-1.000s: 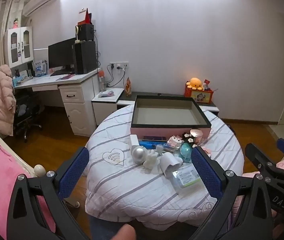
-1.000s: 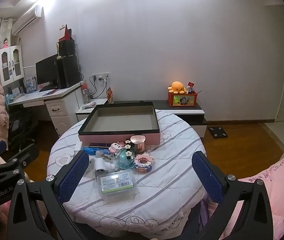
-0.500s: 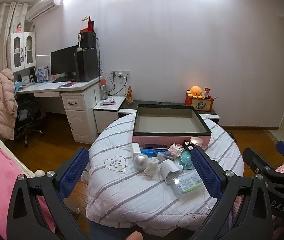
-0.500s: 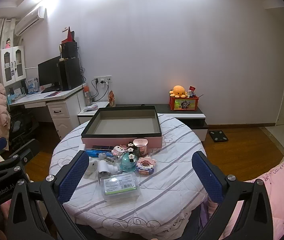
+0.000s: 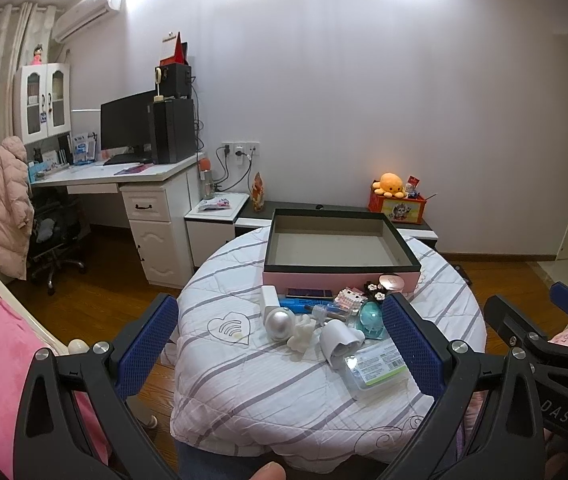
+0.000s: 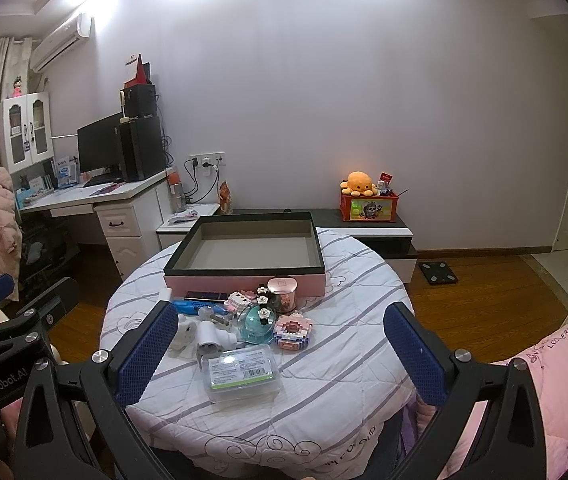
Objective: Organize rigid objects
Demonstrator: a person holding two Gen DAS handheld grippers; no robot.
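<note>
Both grippers hover above the near edge of the round table (image 6: 347, 364), fingers spread wide and holding nothing; no object has been moved into the box yet.

Left to right across the table:

1. Left gripper (image 5: 280, 344): fingers fully apart. Directly ahead of it and lower lie the silver ball-ended object (image 5: 280, 322) and a small white figurine (image 5: 301, 332).
2. White cylindrical plug-like object (image 5: 337, 340): lies on its side, open end toward the camera.
3. Clear plastic case (image 6: 242, 372) with a green label: lies flat, nearest item to the person. Its long axis runs roughly left-right across the right wrist view.
4. Teal dome (image 6: 259, 322) and pink block model (image 6: 292, 330): stand just behind the case, close together.
5. Right gripper (image 6: 280, 356): fingers fully apart. The case sits between them in the view, slightly left of centre.

Behind the cluster stands the open box (image 6: 244, 276), black-rimmed with pink sides, its near wall just beside the rearmost items.

Judgement: the right gripper is the better placed for the case, which lies ahead and below it. Because the long axis lies crosswise, the fingers would need to close over the short dimension, front to back, or the wrist must rotate. The box lies straight beyond.
</note>
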